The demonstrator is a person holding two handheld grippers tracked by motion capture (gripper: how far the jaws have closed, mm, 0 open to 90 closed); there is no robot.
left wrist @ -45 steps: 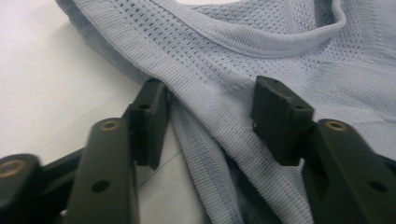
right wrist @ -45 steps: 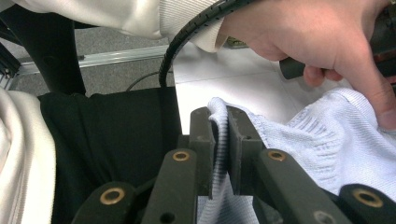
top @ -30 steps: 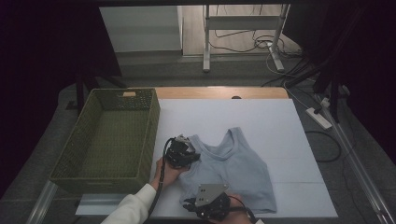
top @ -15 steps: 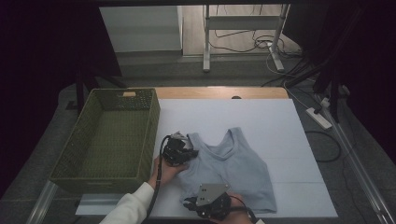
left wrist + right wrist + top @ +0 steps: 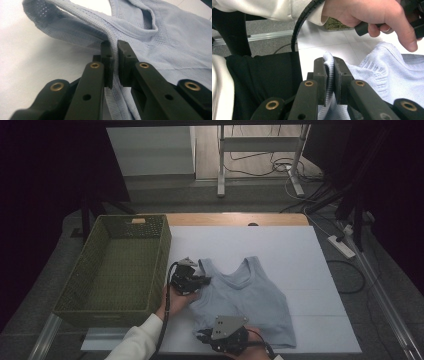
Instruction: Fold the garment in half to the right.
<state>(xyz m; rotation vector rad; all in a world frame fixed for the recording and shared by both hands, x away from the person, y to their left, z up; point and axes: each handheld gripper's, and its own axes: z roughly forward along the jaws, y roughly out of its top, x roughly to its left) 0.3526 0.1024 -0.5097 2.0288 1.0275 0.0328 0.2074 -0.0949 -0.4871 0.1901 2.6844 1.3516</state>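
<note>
The top (image 5: 245, 295) lying on the surface (image 5: 300, 270) is a pale blue-grey, ribbed along its edges and dotted with fine mesh holes across the body. The surface itself is plain white, with a strip of light wood showing at its far edge. Beside it, the woven basket (image 5: 95, 265) is olive green, its weave making a tight, even texture. Both the left hand-held gripper (image 5: 113, 53) and the right hand-held gripper (image 5: 330, 66) are black, with small brass-coloured rivets. The person's sleeve (image 5: 137, 340) is white.
</note>
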